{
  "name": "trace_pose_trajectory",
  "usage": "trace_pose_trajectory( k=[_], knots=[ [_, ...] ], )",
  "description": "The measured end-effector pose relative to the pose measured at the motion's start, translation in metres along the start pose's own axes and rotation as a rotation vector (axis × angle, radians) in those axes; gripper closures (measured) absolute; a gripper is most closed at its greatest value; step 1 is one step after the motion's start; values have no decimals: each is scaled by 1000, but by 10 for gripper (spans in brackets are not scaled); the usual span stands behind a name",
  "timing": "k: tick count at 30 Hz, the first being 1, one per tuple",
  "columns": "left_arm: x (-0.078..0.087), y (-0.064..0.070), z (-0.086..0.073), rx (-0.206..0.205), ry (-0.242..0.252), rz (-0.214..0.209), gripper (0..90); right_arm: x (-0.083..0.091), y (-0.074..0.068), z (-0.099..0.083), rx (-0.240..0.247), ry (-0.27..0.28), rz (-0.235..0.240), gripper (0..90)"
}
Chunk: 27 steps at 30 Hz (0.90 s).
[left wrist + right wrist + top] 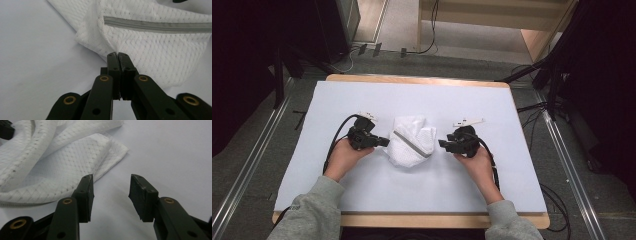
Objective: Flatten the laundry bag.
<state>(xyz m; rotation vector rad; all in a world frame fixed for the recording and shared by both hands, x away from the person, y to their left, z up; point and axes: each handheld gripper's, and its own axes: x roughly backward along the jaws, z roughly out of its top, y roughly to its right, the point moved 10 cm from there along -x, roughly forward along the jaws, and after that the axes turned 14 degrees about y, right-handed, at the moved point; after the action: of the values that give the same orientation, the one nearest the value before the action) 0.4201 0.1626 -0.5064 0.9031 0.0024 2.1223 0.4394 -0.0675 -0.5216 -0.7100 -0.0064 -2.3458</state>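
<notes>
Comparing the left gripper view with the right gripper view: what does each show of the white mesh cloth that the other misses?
Left gripper view: the grey zipper strip across the white mesh cloth, and the left gripper with jaws closed at the cloth's edge, nothing visibly pinched. Right gripper view: a flat folded corner of the cloth, and the right gripper open over the white table cover. Both: mesh cloth on that cover.

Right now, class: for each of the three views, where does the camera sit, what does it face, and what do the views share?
High view: above the person's side, facing forward and down on the white table; forearms, hands, left gripper, right gripper.
Left gripper view: on that gripper, along its closed jaws toward the white mesh bag.
Right gripper view: along its open jaws, bag at left.
Shared: bag and table.
</notes>
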Motion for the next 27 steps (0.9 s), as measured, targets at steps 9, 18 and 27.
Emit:
trace_pose_trajectory(
  k=[9,18,27],
  knots=[
    [22,-2,0,10,55,7,900,-12,1,12,-8,12,4,581],
    [41,-4,-9,16,74,31,900,-27,3,16,5,-11,0,582],
    [61,-12,-18,39,93,76,900,-38,8,18,5,-18,-7,566]
  ],
)
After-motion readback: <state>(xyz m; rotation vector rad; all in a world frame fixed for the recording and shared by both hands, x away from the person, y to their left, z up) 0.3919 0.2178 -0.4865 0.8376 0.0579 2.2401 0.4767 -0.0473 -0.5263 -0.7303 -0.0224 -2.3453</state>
